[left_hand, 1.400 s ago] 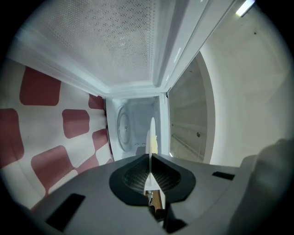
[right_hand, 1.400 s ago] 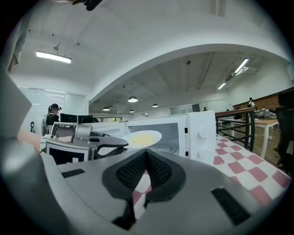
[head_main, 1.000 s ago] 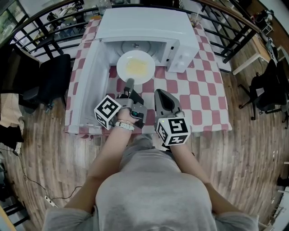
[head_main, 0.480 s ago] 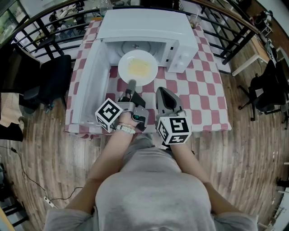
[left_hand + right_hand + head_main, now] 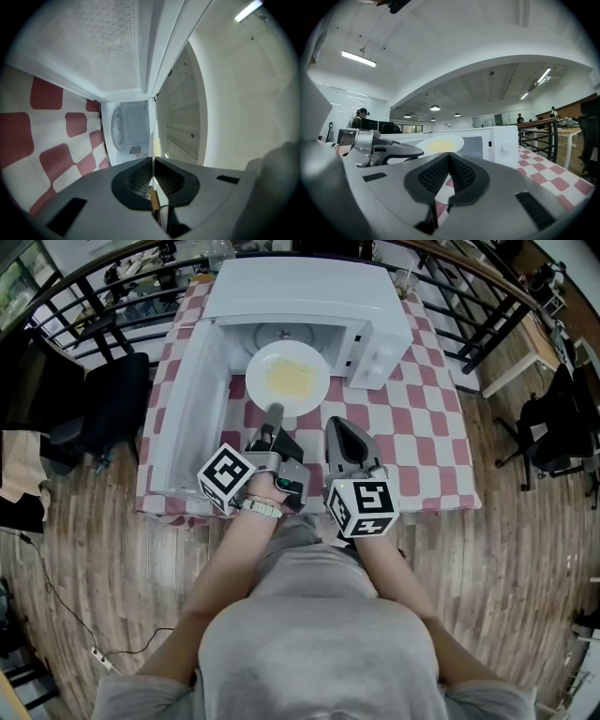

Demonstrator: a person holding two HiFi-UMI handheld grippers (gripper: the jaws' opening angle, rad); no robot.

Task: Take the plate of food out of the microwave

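Note:
A white plate (image 5: 288,379) with yellow food hangs at the mouth of the open white microwave (image 5: 300,292). My left gripper (image 5: 273,414) is shut on the plate's near rim. In the left gripper view the rim (image 5: 153,140) shows edge-on as a thin line pinched between the pads, with the microwave's cavity (image 5: 129,131) behind. My right gripper (image 5: 336,430) hovers just right of the left one, shut with nothing in it. In the right gripper view its jaws meet (image 5: 449,157), and the plate (image 5: 440,143) and the left gripper (image 5: 379,147) lie ahead.
The microwave's door (image 5: 183,418) stands swung open to the left. The table (image 5: 412,446) has a red-and-white checked cloth. A black chair (image 5: 103,409) stands left of the table and a dark railing (image 5: 469,315) runs behind it.
The left gripper and the plate have shifted slightly to the right and a little toward me. The right gripper has kept still.

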